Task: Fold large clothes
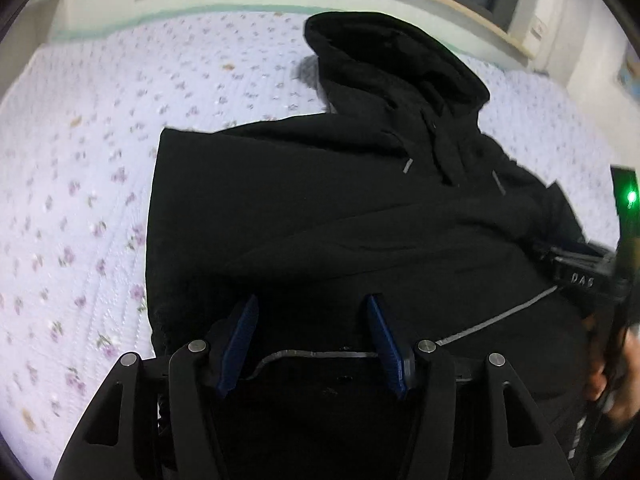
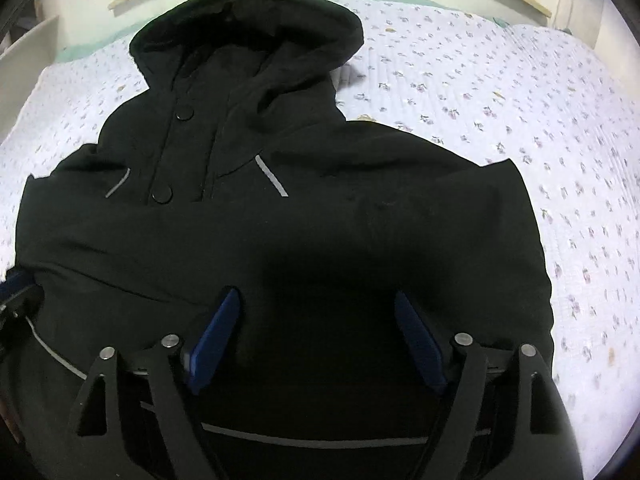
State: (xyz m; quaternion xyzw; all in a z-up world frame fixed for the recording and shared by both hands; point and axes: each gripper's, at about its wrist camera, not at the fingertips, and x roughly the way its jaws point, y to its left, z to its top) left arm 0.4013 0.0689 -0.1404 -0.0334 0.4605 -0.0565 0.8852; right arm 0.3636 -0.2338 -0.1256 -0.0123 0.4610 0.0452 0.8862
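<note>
My left gripper hangs spread over the jacket, nothing between its fingers. The jacket lies front up on the bed, hood toward the far edge, sides apparently already folded in. My right gripper hangs spread too, over the lower half, empty. I judge the jacket thick, soft and fairly heavy, so it will sag and a shallow pinch may slip. I would bite deep on the hem near the grey stripe, one gripper toward each corner
</note>
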